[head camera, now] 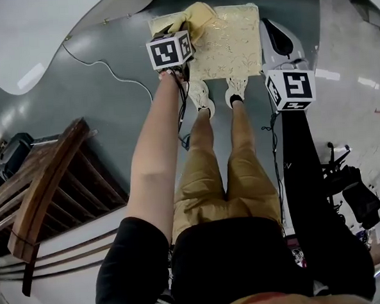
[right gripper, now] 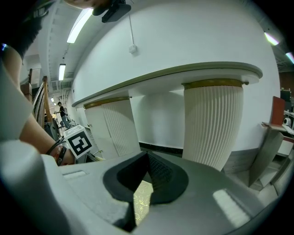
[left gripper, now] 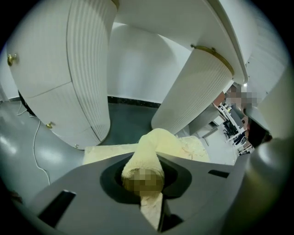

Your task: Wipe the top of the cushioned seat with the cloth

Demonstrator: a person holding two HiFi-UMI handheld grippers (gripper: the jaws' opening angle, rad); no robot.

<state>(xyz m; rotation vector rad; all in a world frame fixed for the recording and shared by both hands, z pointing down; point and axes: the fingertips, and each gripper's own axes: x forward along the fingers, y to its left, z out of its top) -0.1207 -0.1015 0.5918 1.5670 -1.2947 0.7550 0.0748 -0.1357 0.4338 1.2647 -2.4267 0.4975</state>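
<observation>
The cushioned seat (head camera: 231,43) stands on the grey floor (head camera: 110,101) just in front of the person's feet (head camera: 203,97). Its top is pale yellow with a fine leafy pattern. The cloth (head camera: 198,18), a soft yellow towel, lies on the far left part of that top, bunched up and touching the fabric.

The left gripper (left gripper: 144,170) reaches over the seat's left edge. Its fingers are clenched on the cloth, which passes between them as a thick roll and spreads out onto the seat beyond. The seat's patterned top shows on either side of the roll.

The right gripper (right gripper: 146,158) hangs at the seat's near right corner, apart from the cloth. Its fingers are pressed together at the tips with nothing between them. A sliver of the seat's pattern shows through the narrow gap below the tips.

A white and black object (head camera: 278,41) sits on the floor just beside the seat's right edge; what it is cannot be told. A thin white cable (head camera: 111,72) trails across the floor to the left. A dark wooden chair (head camera: 48,189) stands at the person's left, well apart from the seat. White fluted columns (right gripper: 212,124) rise behind the seat under a curved white ledge.
</observation>
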